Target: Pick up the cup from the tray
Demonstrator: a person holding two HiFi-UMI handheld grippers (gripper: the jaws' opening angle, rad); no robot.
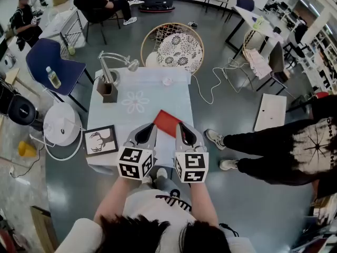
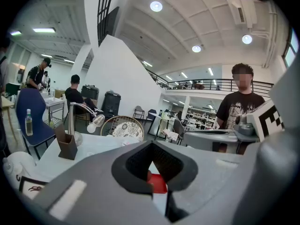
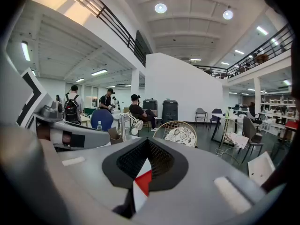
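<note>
Your dark hair (image 1: 158, 235) fills the bottom edge of the head view. Just ahead, the left gripper (image 1: 147, 129) and right gripper (image 1: 182, 129) are held side by side over the near end of the white table (image 1: 105, 115). Their tips flank the near corner of a flat red square sheet (image 1: 167, 121).

Each gripper view shows its own jaws drawn together at the tip, black pads meeting, with nothing clamped. A sliver of red sheet and white tabletop shows through the gap behind the tips.

The small pale round cup (image 1: 167, 81) sits at the table's far end, beyond the sheet and well apart from both grippers. You see only a round outline from above, so its axis seems vertical, but it is too small to confirm.

Only the head view shows the cup clearly. The left gripper view adds a brown pen box (image 2: 67, 144), a silver desk lamp (image 2: 84, 118) and a standing person in a black printed T-shirt (image 2: 239, 109).
</note>
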